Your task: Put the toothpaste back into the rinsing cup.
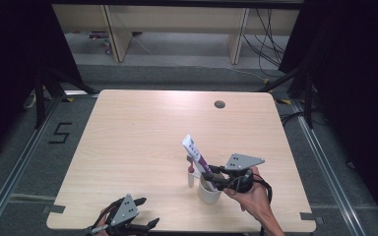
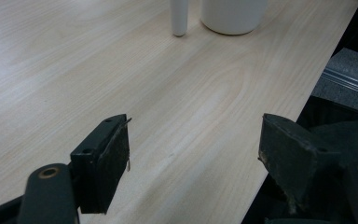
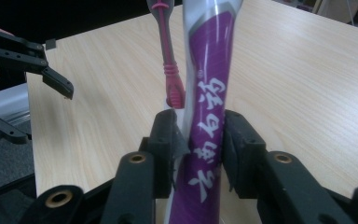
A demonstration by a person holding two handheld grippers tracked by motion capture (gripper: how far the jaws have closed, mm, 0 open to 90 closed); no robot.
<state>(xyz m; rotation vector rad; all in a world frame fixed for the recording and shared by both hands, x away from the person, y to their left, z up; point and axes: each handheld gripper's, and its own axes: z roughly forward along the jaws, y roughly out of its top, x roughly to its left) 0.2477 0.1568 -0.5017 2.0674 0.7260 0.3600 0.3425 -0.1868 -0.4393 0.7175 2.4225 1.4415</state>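
A purple and white toothpaste tube (image 1: 195, 151) (image 3: 207, 93) stands slanted in a white cup (image 1: 209, 192) (image 2: 233, 16) near the table's front right. My right gripper (image 1: 211, 176) (image 3: 198, 135) is at the cup's rim, and its pads sit against both edges of the tube. Just left of the cup, a pink toothbrush (image 3: 170, 70) (image 1: 191, 168) stands in a slim white holder (image 1: 191, 179) (image 2: 178, 18). My left gripper (image 1: 148, 211) (image 2: 196, 144) (image 3: 44, 114) rests at the table's front edge, jaws wide apart, with nothing between them.
The light wooden table (image 1: 138, 132) has a round cable hole (image 1: 219, 104) near its far edge. Its right edge drops to a dark floor with a metal rail (image 2: 349, 79). Black curtains and desk legs stand behind the table.
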